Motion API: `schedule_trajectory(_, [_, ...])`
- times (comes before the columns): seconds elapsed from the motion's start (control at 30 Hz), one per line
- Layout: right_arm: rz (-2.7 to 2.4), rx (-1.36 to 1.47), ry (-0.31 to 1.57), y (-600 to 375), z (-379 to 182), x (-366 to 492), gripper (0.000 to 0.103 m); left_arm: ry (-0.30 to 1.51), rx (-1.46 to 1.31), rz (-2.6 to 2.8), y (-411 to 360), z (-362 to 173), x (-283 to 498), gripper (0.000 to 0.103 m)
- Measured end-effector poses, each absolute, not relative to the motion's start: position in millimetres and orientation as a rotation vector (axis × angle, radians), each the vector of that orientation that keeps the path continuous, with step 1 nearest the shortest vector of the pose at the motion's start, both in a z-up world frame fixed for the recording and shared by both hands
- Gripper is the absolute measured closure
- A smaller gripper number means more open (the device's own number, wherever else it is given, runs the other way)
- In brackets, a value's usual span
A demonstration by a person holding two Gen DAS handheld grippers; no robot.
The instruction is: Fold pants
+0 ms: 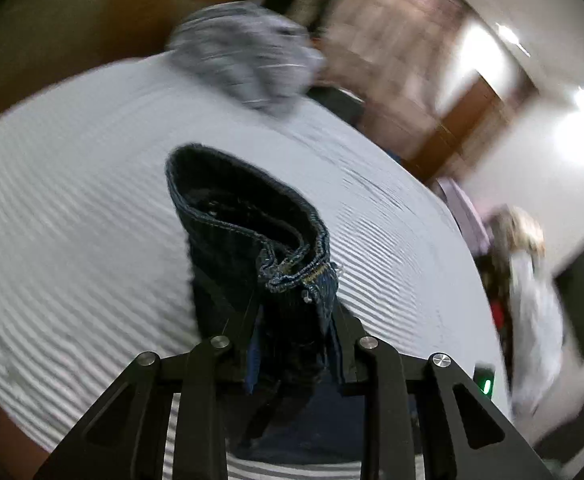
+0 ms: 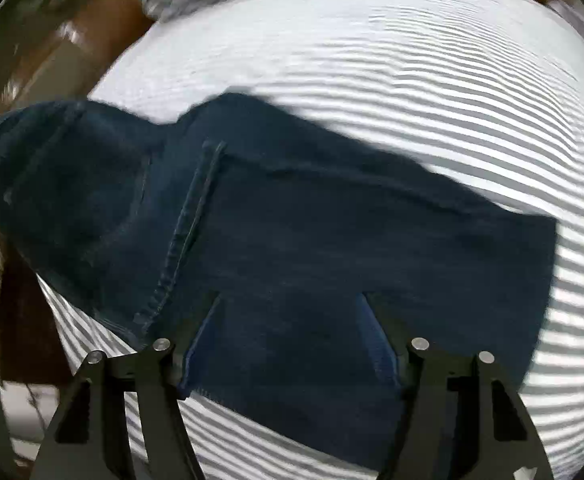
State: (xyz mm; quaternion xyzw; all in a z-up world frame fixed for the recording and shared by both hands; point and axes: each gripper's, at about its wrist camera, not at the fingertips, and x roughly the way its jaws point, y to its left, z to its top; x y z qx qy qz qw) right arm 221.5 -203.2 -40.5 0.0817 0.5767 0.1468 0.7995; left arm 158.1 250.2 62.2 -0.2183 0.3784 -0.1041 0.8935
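Since label lines are asked for, the scene is set out so:

Jeans: dark blue denim pants [image 2: 292, 220] are spread across a bed [image 2: 412, 60] with a grey-and-white striped cover; in the right wrist view they are seen lying mostly flat, a stitched seam running up the middle, one end reaching toward the bed's left edge.

Left tongs: the left tongs [image 1: 292, 344] are closed on a bunched hem or cuff of the jeans, which is held raised above the bed; the opening of the leg is seen standing up past the fingertips.

Right tongs: the right tongs [image 2: 292, 320] are set wide, with denim lying between and beneath the fingers; whether the cloth is touched or only hovered over cannot be told.

Other cloth: a crumpled grey garment [image 1: 247, 56] is seen near the far edge of the bed, well apart from the jeans.

Weight: the denim is judged fairly heavy for cloth, so a lifted end is expected to drag the rest and sag.

Stiffness: it is judged soft but thick; folds are likely to hold better than in thin cloth, yet doubled seams may resist a narrow grip.

Slip: the weave is judged rough, so little slipping is expected once it is pinched.

Hold: hems, the waistband and seamed edges are judged the best places, since the layers there are stitched together.

Blur: both views are smeared, so fine detail is left unstated.
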Motion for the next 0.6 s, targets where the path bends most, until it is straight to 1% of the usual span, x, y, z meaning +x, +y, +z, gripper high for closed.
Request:
schedule_trajectory(0.13, [0.257, 0.247, 1.17, -249, -15, 213, 0.041, 0.81, -0.31, -0.375, 156, 73, 154, 0.075])
schedule_trajectory(0.23, [0.202, 0.274, 1.11, -290, 3, 199, 0.041, 0.833, -0.213, -0.462, 94, 64, 144, 0.075])
schedule_trajectory(0.33, [0.163, 0.313, 1.098, -318, 5, 185, 0.041, 0.861, -0.155, -0.565, 33, 38, 127, 0.075])
schedule_trajectory(0.4, [0.165, 0.366, 1.111, -337, -4, 175, 0.041, 0.908, -0.106, -0.615, -4, 7, 116, 0.075])
schedule_trajectory(0.47, [0.149, 0.421, 1.124, -351, -15, 169, 0.041, 0.981, -0.051, -0.611, -35, -36, 108, 0.075])
schedule_trajectory(0.57, [0.128, 0.502, 1.144, -369, -35, 161, 0.041, 1.064, 0.013, -0.549, -59, -89, 106, 0.075])
schedule_trajectory(0.6, [0.136, 0.546, 1.159, -376, -42, 160, 0.041, 1.049, 0.014, -0.544, -61, -94, 104, 0.074])
